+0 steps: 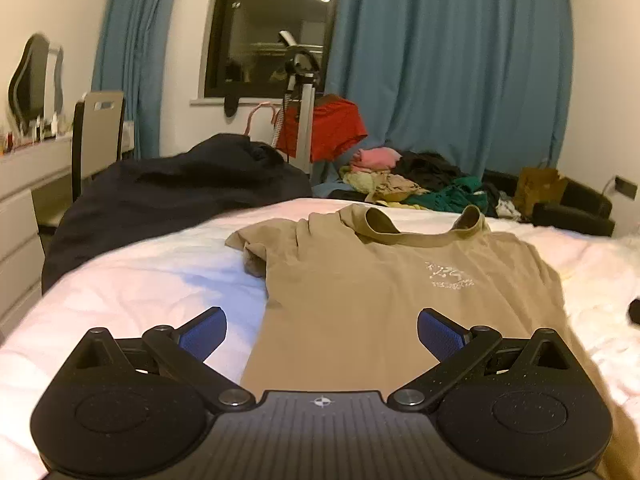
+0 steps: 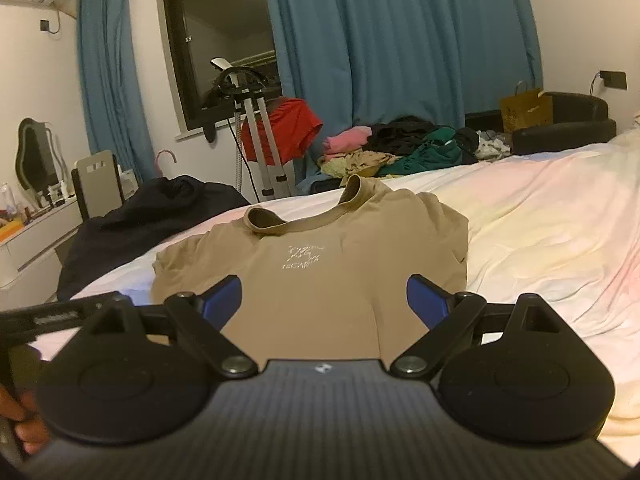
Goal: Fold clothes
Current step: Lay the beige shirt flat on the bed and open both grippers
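Note:
A tan T-shirt (image 1: 360, 292) with a small white chest print lies face up on the white bed (image 1: 140, 280), collar toward the far edge. It also shows in the right wrist view (image 2: 320, 288). My left gripper (image 1: 322, 332) is open and empty above the shirt's lower body, near its left side. My right gripper (image 2: 324, 300) is open and empty above the shirt's middle. The left sleeve (image 1: 256, 252) is bunched up. The right sleeve (image 2: 448, 228) looks folded in over the body.
A dark blanket (image 1: 168, 196) lies heaped at the bed's far left. A pile of mixed clothes (image 1: 420, 184) sits past the far edge, with a red garment on a stand (image 1: 324, 128). A chair (image 1: 96, 140) and dresser (image 1: 24, 200) stand at left.

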